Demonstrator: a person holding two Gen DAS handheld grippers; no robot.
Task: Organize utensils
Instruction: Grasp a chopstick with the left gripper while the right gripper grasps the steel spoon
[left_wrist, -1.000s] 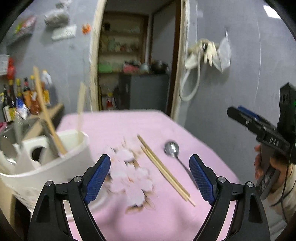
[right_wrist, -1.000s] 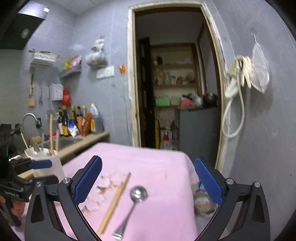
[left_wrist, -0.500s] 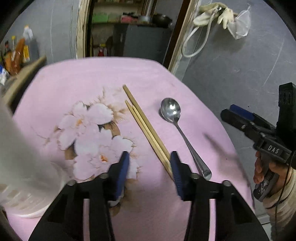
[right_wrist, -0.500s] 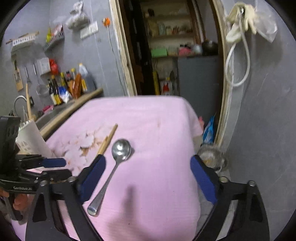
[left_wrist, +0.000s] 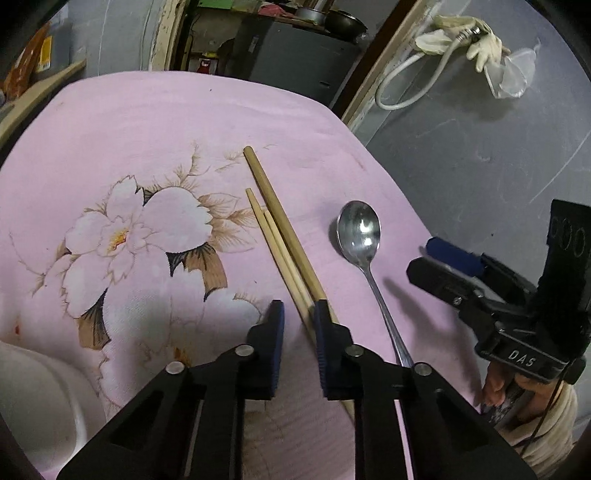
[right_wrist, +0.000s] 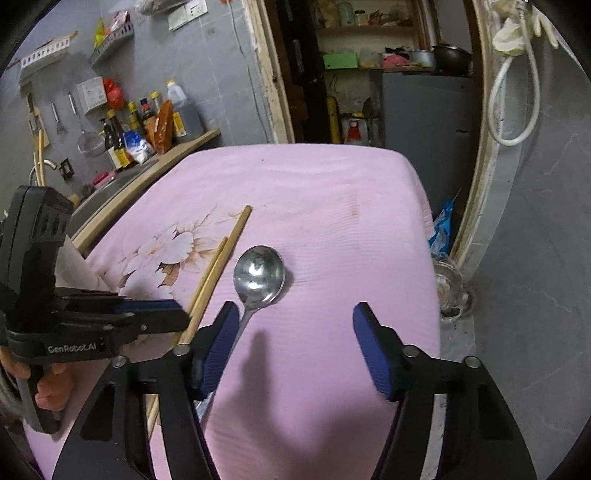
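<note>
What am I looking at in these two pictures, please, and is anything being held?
There is no robot here. A person holds a two-finger gripper in each hand, and a fisheye camera on each looks along its fingers. One picture is from the left gripper, the other from the right gripper. On the pink cloth lie chopsticks and a spoon. Both grippers' jaws have just been closing. The left's are narrow around the chopsticks, seemingly not yet clamped. The right's are wide, with the spoon's handle beside one finger. Nothing is held yet.
</note>
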